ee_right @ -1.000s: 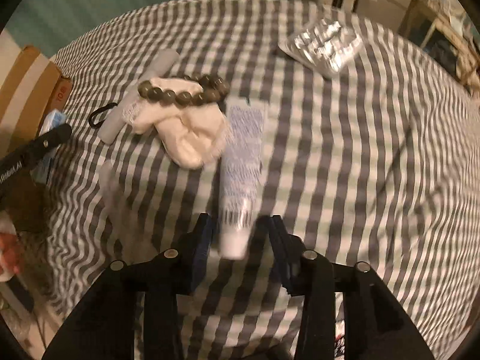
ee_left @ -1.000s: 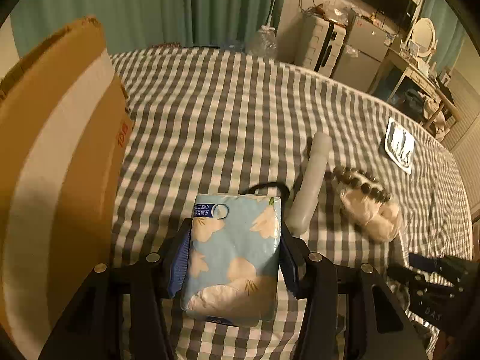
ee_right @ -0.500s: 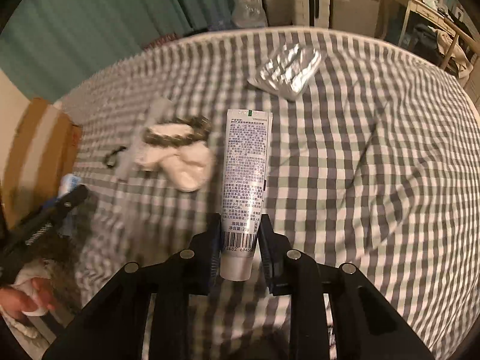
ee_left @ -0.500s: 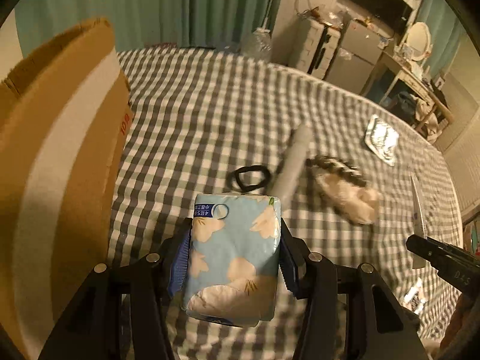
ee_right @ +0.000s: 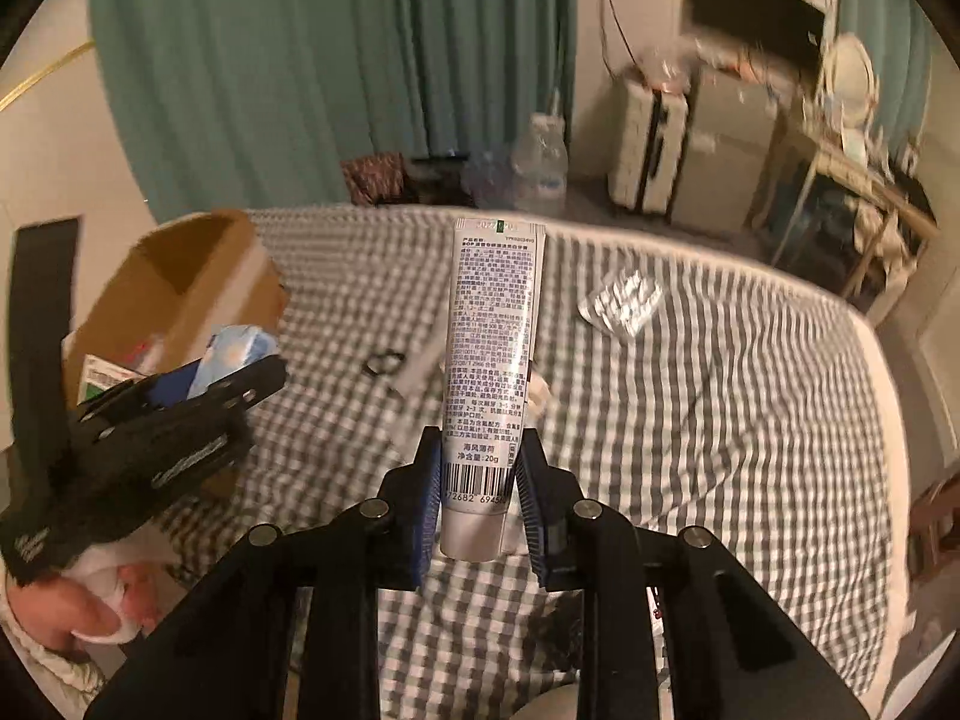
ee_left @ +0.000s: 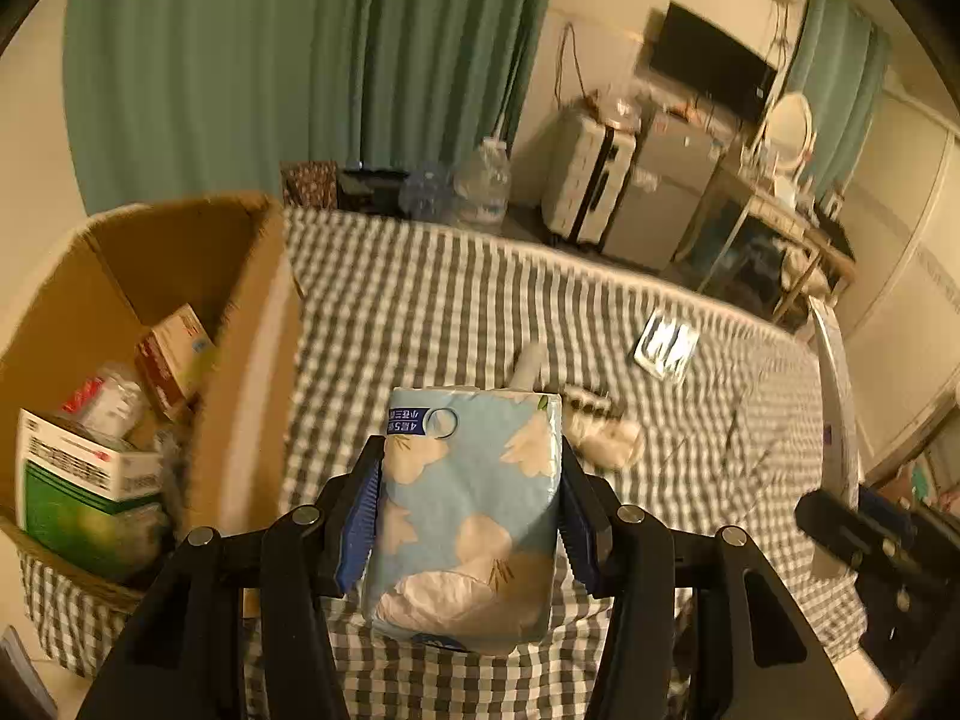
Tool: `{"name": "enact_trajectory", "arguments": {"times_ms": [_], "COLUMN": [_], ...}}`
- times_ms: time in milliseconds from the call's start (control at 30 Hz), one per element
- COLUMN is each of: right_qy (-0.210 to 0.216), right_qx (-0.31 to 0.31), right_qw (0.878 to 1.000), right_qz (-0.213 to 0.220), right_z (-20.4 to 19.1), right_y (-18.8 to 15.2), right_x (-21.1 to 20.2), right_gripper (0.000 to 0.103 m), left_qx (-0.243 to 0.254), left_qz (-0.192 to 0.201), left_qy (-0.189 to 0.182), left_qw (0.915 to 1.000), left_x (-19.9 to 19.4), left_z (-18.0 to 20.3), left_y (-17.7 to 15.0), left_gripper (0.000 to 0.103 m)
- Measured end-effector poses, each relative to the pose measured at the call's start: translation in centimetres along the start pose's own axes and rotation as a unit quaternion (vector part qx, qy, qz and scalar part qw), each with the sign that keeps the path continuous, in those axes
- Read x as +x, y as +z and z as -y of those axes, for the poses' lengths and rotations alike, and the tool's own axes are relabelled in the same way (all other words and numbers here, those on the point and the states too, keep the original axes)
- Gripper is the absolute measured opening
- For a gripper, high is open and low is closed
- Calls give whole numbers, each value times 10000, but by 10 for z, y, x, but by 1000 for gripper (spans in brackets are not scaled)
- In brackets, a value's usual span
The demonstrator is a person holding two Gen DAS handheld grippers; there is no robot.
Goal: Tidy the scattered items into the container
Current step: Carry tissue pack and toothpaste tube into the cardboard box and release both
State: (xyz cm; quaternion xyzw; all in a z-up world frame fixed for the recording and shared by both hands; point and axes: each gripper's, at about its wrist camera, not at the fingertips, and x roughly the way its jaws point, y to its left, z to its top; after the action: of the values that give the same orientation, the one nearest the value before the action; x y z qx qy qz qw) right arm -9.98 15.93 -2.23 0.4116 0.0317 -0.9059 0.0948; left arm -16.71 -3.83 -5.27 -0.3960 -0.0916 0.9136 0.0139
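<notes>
My left gripper (ee_left: pixel 468 516) is shut on a blue floral tissue pack (ee_left: pixel 468 504) and holds it above the checked bed, just right of the open cardboard box (ee_left: pixel 240 372). My right gripper (ee_right: pixel 477 498) is shut on a white tube (ee_right: pixel 492 360), held upright above the bed. The tube also shows at the right edge of the left wrist view (ee_left: pixel 837 420). The box (ee_right: pixel 174 294) sits at the bed's left. On the bed lie a blister pack (ee_right: pixel 621 303), a black hair tie (ee_right: pixel 381 363), a pale stick (ee_left: pixel 528 366) and a bead bracelet on a white cloth (ee_left: pixel 603 435).
The box holds a green and white carton (ee_left: pixel 78 492), a small brown box (ee_left: pixel 171 354) and a plastic packet (ee_left: pixel 111 399). Behind the bed stand water bottles (ee_right: pixel 540 165), a suitcase (ee_left: pixel 588 192) and a desk (ee_left: pixel 780 240). The bed edge runs along the right.
Both grippers have risen and tilted up, so the room behind shows. The left gripper with the tissue pack has moved closer to the box, whose inside is now visible. The tube stays gripped.
</notes>
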Motion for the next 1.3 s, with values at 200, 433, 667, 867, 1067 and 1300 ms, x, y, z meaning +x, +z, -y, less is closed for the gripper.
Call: {"name": "enact_trajectory", "arguments": {"times_ms": [200,433,667,867,1067,1300], "right_qy": [447,966,1868,2085,2224,1824], "right_qx": [-151,-540,-778,-845,-646,-526], "right_qw": [9985,9934,9792,9716,9682,9794], "right_qz": [259,294,-141,-728,-950,-689], "right_z": [-40,-103,-173,-212,-223,-194], "right_y": [13,30,51,57,60,50], "right_x": [-36,-44,3,74,117,96], "right_gripper": [24,24,24,24,34,66], "left_qx": [-104,-40,-107,-395,-429,-490], "left_qz": [432,579,436,132,-87,-378], "left_qy": [13,459,1073,1286,1297,1271], "left_qw": [9990,9973,9932,9908,9906,9900], "left_x": [-52,-93,-78,-36,-4,5], "left_z": [-33,-100,-175,-226,-243,-242], "left_y": [32,47,62,69,72,65], "left_gripper": [53,53,53,53,66,91]}}
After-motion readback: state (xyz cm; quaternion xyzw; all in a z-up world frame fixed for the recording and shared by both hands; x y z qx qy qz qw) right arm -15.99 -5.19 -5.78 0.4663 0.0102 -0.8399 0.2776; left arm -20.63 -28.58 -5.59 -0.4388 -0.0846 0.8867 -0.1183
